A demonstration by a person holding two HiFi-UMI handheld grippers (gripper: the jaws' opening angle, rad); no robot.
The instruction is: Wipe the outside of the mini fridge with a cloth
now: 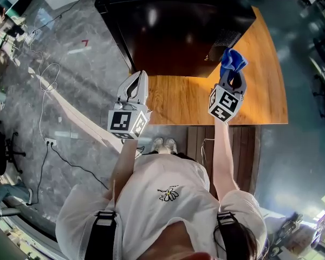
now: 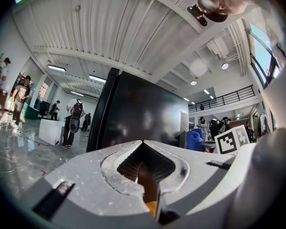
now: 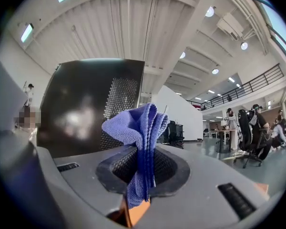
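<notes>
The black mini fridge [image 1: 176, 34] stands on the wooden table [image 1: 262, 91], and its dark glossy side fills the left gripper view [image 2: 133, 116] and the right gripper view [image 3: 83, 106]. A blue cloth [image 1: 233, 60] bunches up from my right gripper [image 1: 231, 76], just off the fridge's front right corner. In the right gripper view the cloth [image 3: 138, 125] is pinched between the shut jaws of the right gripper [image 3: 144, 151]. My left gripper [image 1: 136, 83] is held at the fridge's front left, a little short of it. Its jaws [image 2: 144, 144] are shut with nothing between them.
A white cable [image 1: 46, 80] loops over the grey floor left of the table. Several people [image 2: 74, 120] stand by a white block far off on the left. On the right are people at desks and office chairs [image 3: 252, 128]. The table edge runs just in front of my feet.
</notes>
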